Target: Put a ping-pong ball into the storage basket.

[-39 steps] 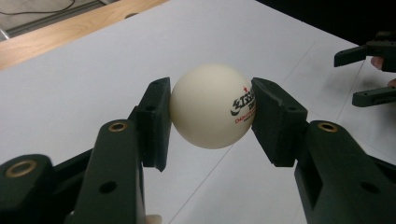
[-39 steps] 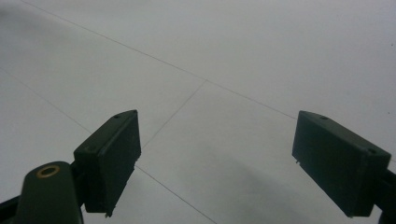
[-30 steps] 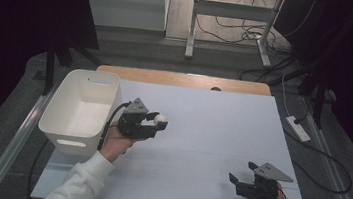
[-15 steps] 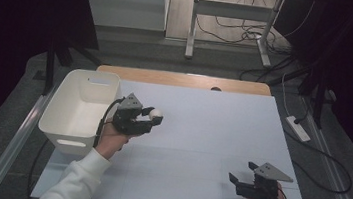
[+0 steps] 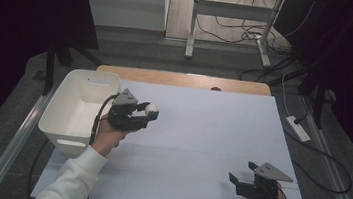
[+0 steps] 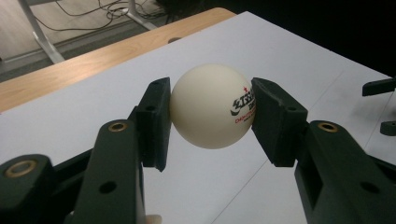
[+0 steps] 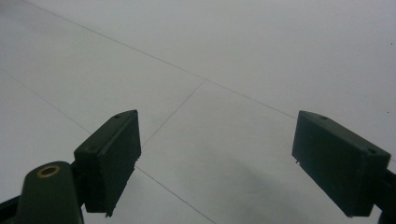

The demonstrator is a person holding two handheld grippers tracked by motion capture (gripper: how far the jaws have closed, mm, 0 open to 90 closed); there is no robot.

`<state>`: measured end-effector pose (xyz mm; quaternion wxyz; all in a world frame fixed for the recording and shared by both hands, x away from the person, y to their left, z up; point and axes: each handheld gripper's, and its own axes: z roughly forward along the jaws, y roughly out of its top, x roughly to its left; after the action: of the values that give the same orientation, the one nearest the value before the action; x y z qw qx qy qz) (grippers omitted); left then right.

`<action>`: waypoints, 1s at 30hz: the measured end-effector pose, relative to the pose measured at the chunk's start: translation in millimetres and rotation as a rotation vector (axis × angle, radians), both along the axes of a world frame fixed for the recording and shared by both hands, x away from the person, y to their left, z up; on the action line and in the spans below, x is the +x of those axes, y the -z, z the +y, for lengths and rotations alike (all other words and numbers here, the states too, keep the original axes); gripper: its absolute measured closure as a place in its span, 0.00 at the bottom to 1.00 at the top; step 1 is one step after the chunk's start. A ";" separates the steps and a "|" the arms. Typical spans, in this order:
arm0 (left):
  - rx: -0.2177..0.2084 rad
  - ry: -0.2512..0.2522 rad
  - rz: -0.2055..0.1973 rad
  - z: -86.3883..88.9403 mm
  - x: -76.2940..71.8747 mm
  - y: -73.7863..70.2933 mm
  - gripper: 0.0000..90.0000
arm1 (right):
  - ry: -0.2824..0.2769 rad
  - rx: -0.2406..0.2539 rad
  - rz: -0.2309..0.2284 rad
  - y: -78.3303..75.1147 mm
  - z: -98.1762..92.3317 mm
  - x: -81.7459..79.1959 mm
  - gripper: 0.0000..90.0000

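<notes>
Nearest the person, the right claw (image 5: 247,179) is resting low over the white counter (image 5: 201,132), its two black jaws standing wide apart with nothing between them. In the right gripper view, bare counter is lying under and between the jaws, which suggests this hand is simply waiting out of the way. Farther off, the left claw (image 5: 146,114) is gripping a white table tennis ball (image 6: 212,106). In the left gripper view the pads (image 6: 156,119) are pressing on opposite sides of the ball at its widest part, a hold that is likely keeping the smooth round ball from slipping out. The printed logo is facing the camera, just beside the right-hand pad. The ball is sitting at the claw's tip, raised above the counter rather than lying on it. Just behind the left claw, on the side of the wrist and trailing cable, a white bin (image 5: 80,106) is standing open-topped at the counter's edge, seemingly the place where the ball is heading.
</notes>
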<state>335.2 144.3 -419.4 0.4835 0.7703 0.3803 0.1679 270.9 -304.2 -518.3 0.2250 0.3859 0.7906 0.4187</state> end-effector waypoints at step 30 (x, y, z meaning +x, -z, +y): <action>-0.012 -0.061 -0.056 19.4 -0.1 -26.2 0.56 | 0.001 0.002 0.000 -0.2 0.2 0.3 0.17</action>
<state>335.1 163.7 -393.2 0.4933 0.7504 0.3910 0.2018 271.2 -304.0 -518.2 0.2246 0.3867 0.7900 0.4195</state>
